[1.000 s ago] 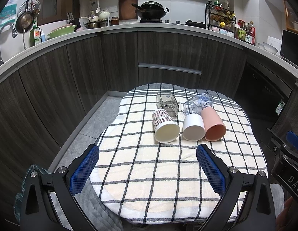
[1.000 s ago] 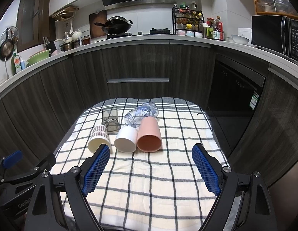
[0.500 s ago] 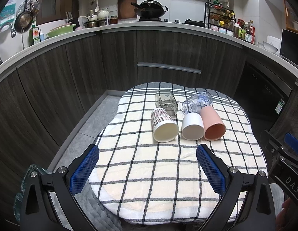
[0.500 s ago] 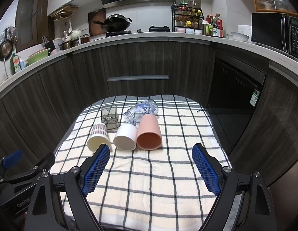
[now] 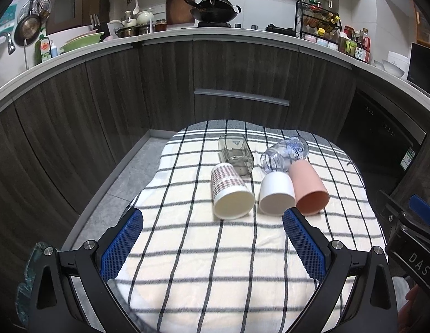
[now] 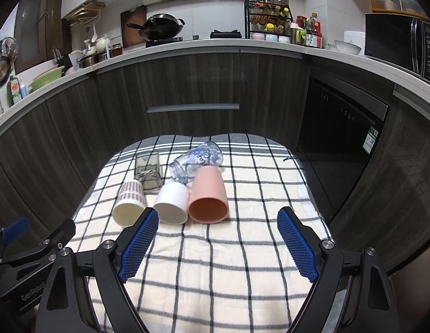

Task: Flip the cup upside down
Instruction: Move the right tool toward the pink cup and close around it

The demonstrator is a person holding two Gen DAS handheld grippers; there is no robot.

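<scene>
Both grippers are held spread wide above the near part of a checked cloth [image 5: 204, 263], with nothing between the blue pads. Seen from its own wrist camera, the left gripper [image 5: 212, 238] is aimed at a row of cups lying on their sides farther along the cloth. The right gripper [image 6: 217, 238] is held level with it, and its black frame shows at the right edge of the left view.

Three cups are laid mouth toward the grippers: a patterned paper cup [image 5: 230, 191] on the left, a white cup [image 5: 276, 194] in the middle and a pink cup [image 5: 309, 191] on the right, the last two touching. Behind them a smoky square glass [image 5: 235, 152] and a clear printed bottle [image 5: 284, 154] are also tipped over. No cup is touched by either gripper.
</scene>
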